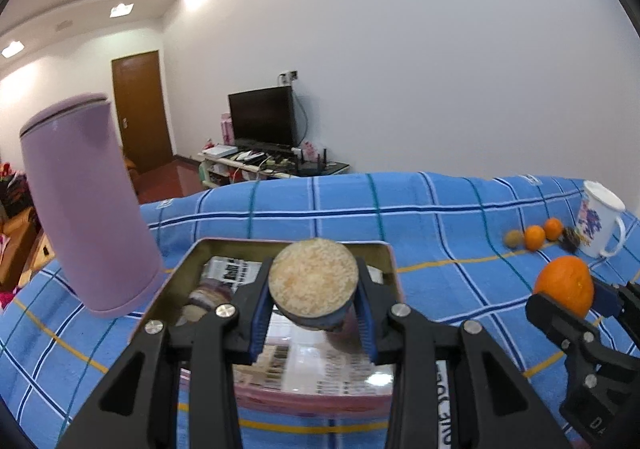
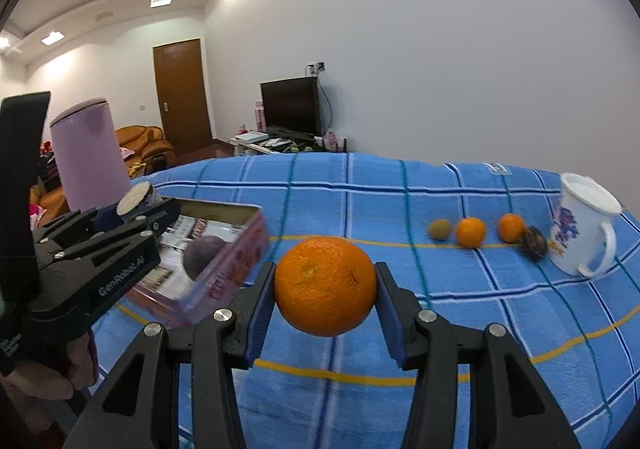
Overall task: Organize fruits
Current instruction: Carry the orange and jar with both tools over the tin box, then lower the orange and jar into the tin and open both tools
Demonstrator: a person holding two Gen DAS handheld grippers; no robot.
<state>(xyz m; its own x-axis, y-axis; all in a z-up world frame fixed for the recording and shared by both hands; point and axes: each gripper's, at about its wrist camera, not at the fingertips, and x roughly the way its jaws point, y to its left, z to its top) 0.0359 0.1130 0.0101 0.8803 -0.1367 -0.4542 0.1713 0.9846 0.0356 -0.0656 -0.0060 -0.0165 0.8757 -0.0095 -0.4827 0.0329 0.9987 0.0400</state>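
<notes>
Over the tin (image 1: 384,253) I hold the left tongs (image 1: 314,313) clamped on a cut fruit half (image 1: 313,279), pale flesh facing my camera, rind pointing down toward the tin's mirror-like floor. A dark purple fruit (image 2: 204,255) already lies inside. Just right of the tin, the right tongs (image 2: 325,303) are clamped on a big orange (image 2: 325,285), held clear of the blue checked cloth (image 2: 360,189).

My worry is the half: its rind is smooth and the pads (image 1: 366,323) grip only its sides, so a jolt or early release could tip it flesh-down or bounce it off the rim. The orange is round and held only at its widest part; any slackening and it rolls off across the cloth. With both tongs close together, I could also knock one against the other, or hit the purple canister (image 1: 86,205) beside the tin.

Both tongs point forward and slightly downward, side by side. Four small fruits (image 2: 471,231) wait near the mug (image 2: 582,227).
</notes>
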